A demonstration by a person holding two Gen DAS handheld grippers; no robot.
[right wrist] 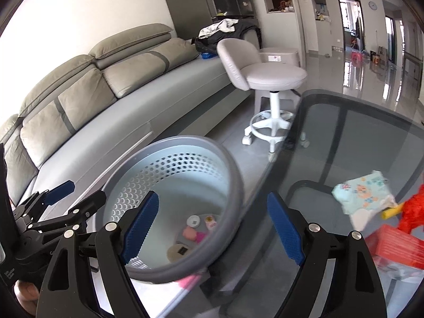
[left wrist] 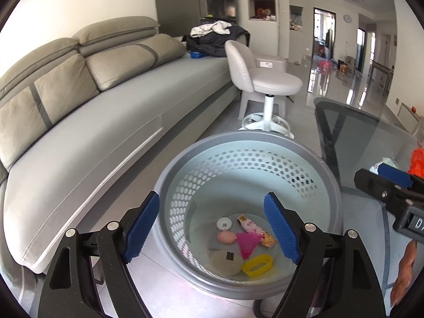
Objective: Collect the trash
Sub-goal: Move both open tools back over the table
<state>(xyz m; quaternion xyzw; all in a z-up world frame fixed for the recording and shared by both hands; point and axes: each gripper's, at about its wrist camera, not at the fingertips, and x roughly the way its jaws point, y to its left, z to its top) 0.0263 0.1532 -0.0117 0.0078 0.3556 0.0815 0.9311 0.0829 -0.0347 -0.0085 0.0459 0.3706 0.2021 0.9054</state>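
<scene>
Very little writing can be read. On the right gripper's black body, at the right edge of the left wrist view, large white letters begin "DA" and run out of the picture. A pink and cream snack wrapper lying in the bin carries printing too small to make out. A small white round lid beside it shows a dark square mark like a scan code, unreadable. A white label with red print sits on a pale box behind the stool; its words are blurred.
</scene>
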